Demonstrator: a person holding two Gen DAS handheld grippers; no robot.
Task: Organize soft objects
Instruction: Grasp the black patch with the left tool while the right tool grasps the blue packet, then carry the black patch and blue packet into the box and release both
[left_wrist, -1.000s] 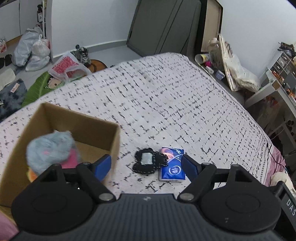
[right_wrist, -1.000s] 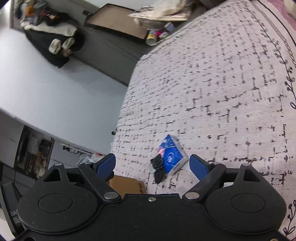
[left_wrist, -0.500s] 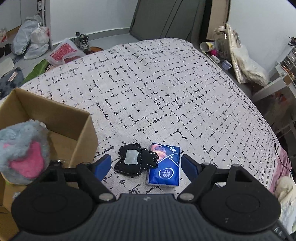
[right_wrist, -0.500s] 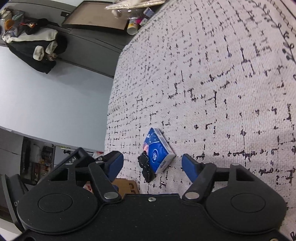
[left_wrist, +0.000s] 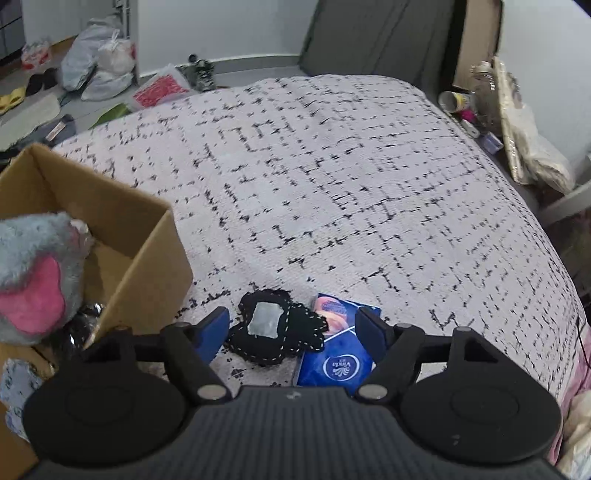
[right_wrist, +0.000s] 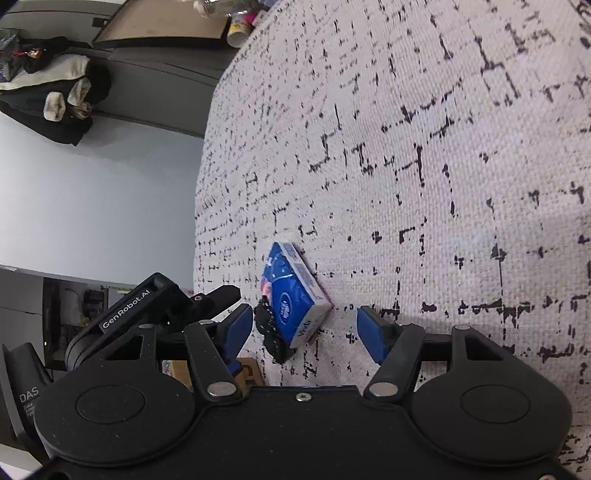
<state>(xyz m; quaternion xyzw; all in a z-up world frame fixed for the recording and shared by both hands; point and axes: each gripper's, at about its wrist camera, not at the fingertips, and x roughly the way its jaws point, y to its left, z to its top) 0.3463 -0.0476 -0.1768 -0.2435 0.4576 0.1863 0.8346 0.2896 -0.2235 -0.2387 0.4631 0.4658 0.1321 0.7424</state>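
A black stitched fabric piece with a grey patch (left_wrist: 273, 328) lies on the bed, partly over a blue tissue pack (left_wrist: 338, 350). My left gripper (left_wrist: 293, 332) is open, its fingers on either side of the pair, just above them. A cardboard box (left_wrist: 147, 254) at the left holds a grey and pink plush toy (left_wrist: 37, 280). In the right wrist view the tissue pack (right_wrist: 295, 295) and the black piece (right_wrist: 271, 336) lie between the fingers of my open right gripper (right_wrist: 304, 328). The left gripper's body (right_wrist: 147, 310) shows at the left there.
The bed cover (left_wrist: 332, 184) is white with black dashes and stretches far ahead. Bags, shoes and clothes (left_wrist: 99, 66) lie on the floor beyond the bed. A cup and clutter (left_wrist: 458, 101) stand at the far right. A grey cabinet (right_wrist: 155, 88) stands past the bed's edge.
Both grippers have moved closer to the black piece and the tissue pack, which now lie between their fingers. The box has slid left in the left wrist view.
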